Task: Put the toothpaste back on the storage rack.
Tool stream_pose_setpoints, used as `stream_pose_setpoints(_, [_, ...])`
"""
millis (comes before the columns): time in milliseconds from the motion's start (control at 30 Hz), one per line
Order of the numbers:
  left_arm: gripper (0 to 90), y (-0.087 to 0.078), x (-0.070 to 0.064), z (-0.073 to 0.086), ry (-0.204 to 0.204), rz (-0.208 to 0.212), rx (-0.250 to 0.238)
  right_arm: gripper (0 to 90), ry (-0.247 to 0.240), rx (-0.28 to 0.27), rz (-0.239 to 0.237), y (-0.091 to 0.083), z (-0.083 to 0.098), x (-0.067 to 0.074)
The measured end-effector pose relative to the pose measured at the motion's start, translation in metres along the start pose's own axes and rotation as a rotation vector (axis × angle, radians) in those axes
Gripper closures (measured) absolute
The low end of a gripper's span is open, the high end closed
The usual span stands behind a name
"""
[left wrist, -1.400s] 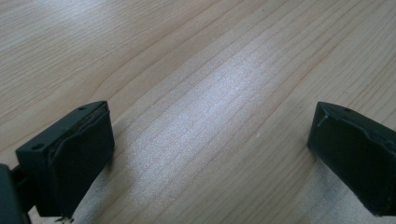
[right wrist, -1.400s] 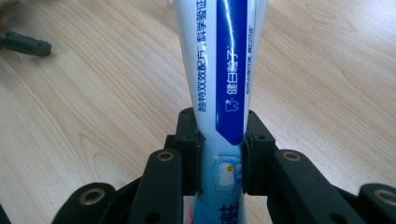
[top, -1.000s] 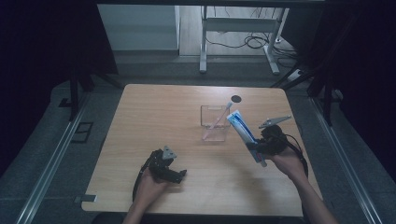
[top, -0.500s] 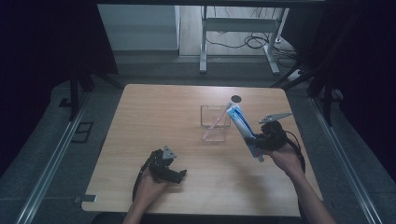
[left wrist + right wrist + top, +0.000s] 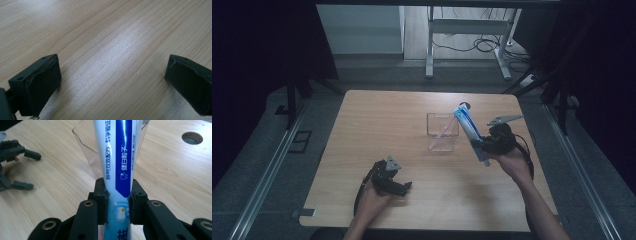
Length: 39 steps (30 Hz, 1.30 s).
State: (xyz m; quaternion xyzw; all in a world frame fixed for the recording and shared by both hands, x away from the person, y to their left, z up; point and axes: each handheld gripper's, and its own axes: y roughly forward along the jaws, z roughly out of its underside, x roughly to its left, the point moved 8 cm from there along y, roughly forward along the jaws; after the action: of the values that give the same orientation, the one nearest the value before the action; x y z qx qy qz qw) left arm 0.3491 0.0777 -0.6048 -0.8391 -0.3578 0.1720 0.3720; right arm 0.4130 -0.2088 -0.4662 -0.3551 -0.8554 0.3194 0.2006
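My right gripper (image 5: 482,146), right of centre in the high view, clamps a blue-and-white toothpaste tube (image 5: 470,131) near its lower end. The tube tilts up and to the left, its top edge reaching over the right rim of a clear plastic container (image 5: 442,132) that stands mid-table. In the right gripper view, my two black jaws press on either side of the tube (image 5: 119,170), which rises up the middle of the frame in front of the container (image 5: 85,147); a round hole in the table (image 5: 191,138) sits at upper right. A thin pink stick (image 5: 439,134) leans inside the container.

My left gripper (image 5: 393,180) rests low on the wooden table (image 5: 377,120), lower left of centre in the high view, well apart from the container. In the left gripper view its jaws stand wide apart over bare wood (image 5: 110,50), holding nothing. The same gripper (image 5: 15,167) appears at the left edge of the right gripper view.
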Motion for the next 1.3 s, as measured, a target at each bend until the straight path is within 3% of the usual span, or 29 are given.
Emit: stream_pose_setpoints(1300, [0.6,0.000,0.000,0.000,0.001,0.000,0.001,72.1,-0.002,-0.157,0.002,0.022,-0.055,0.004])
